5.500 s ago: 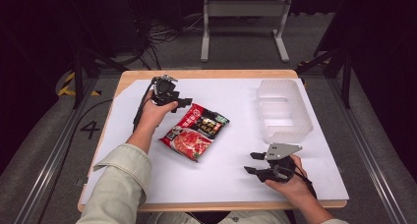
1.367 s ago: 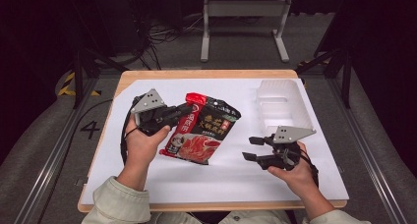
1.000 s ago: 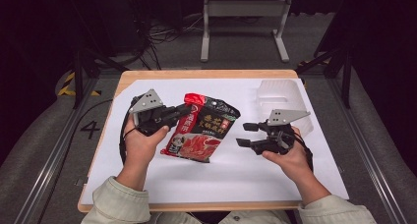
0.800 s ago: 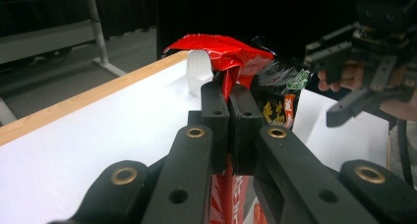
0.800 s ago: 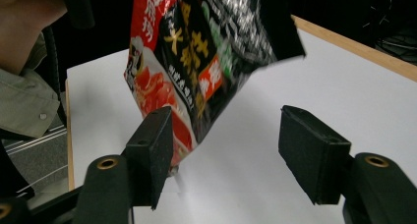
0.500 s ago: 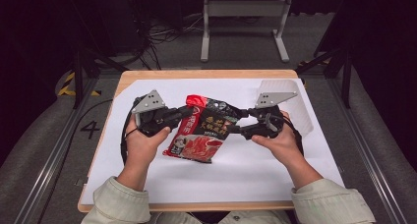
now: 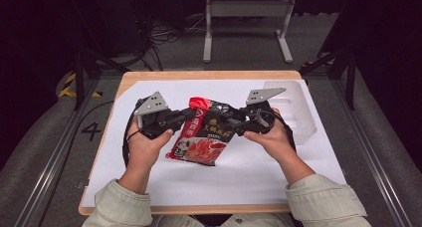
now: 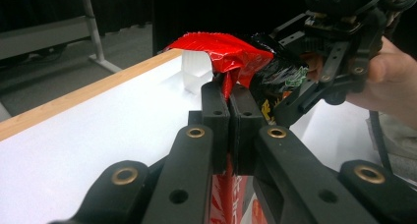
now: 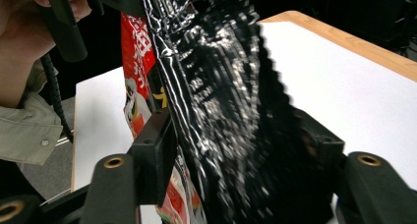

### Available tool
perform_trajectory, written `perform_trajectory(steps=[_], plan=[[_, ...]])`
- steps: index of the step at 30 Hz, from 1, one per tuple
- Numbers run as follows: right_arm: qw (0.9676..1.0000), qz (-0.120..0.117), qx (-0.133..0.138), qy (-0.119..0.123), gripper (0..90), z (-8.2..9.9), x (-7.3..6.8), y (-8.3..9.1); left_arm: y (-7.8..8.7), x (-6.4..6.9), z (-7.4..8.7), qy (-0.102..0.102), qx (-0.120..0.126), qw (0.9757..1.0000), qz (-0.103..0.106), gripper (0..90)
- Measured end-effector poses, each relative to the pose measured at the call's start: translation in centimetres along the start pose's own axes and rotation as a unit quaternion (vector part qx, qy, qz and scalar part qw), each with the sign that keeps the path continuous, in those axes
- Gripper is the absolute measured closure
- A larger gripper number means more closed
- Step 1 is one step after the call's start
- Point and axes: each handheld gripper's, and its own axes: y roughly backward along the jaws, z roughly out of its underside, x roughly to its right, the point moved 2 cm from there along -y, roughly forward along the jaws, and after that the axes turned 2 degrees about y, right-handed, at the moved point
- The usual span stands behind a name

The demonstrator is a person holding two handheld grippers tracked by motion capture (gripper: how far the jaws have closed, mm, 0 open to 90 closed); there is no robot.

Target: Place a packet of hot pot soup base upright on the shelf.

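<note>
The left gripper (image 7: 186, 116) is clamping its jaws tight on the left edge of the red-and-black packet (image 7: 206, 135), holding it above the white surface (image 7: 249, 172). The right gripper (image 7: 234, 125) is bracketing the packet's right side, its jaws closing in, not yet pressing.

Overhead light is falling evenly on the white table (image 7: 259, 177), which is reading bright while the room around it is staying near black. Soft, short shadows are lying under the hands. In the right gripper view, glare is streaking the black foil of the packet (image 9: 221, 86) just ahead of the gripper, and that surface is smearing with motion blur. In the left gripper view, the near links are sitting slightly soft; the packet's red top edge (image 8: 221, 47) is showing sharp.
</note>
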Motion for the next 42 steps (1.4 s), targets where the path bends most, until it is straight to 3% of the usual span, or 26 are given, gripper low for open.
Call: perform_trajectory(steps=[6,11,14,21,30,34,37,42], plan=[[0.9998,-0.016,-0.006,0.008,53.3,-0.2,-0.1,-0.4,0.0,0.2,0.0,-0.001,-0.002,1.0000,0.000,87.7],[0.9993,-0.033,-0.008,0.013,69.8,-0.3,-0.2,-0.4,0.0,0.2,0.0,-0.001,-0.005,1.0000,0.001,87.7],[0.9988,-0.045,-0.013,0.011,73.5,-0.3,-0.1,-0.4,0.0,0.1,0.0,-0.002,-0.005,1.0000,0.000,87.8],[0.9992,-0.024,-0.015,0.030,78.1,-0.6,-0.5,-0.2,0.0,0.1,0.0,0.000,-0.003,1.0000,0.001,87.6],[0.9997,-0.019,-0.007,0.016,83.1,-0.8,-0.6,0.2,0.1,-0.2,0.1,0.017,-0.023,0.9996,0.005,81.6],[0.9998,-0.010,-0.014,0.014,84.1,-1.0,-0.4,0.4,0.1,-0.4,0.1,0.027,-0.025,0.9993,0.009,66.2],[0.9998,-0.004,-0.012,0.013,84.2,-1.1,-0.2,0.9,0.2,-0.5,0.1,0.022,-0.035,0.9991,0.010,55.0],[0.9997,0.012,-0.012,0.018,84.1,-1.9,0.2,2.2,0.6,-1.0,0.1,0.015,-0.043,0.9989,0.011,49.0]])
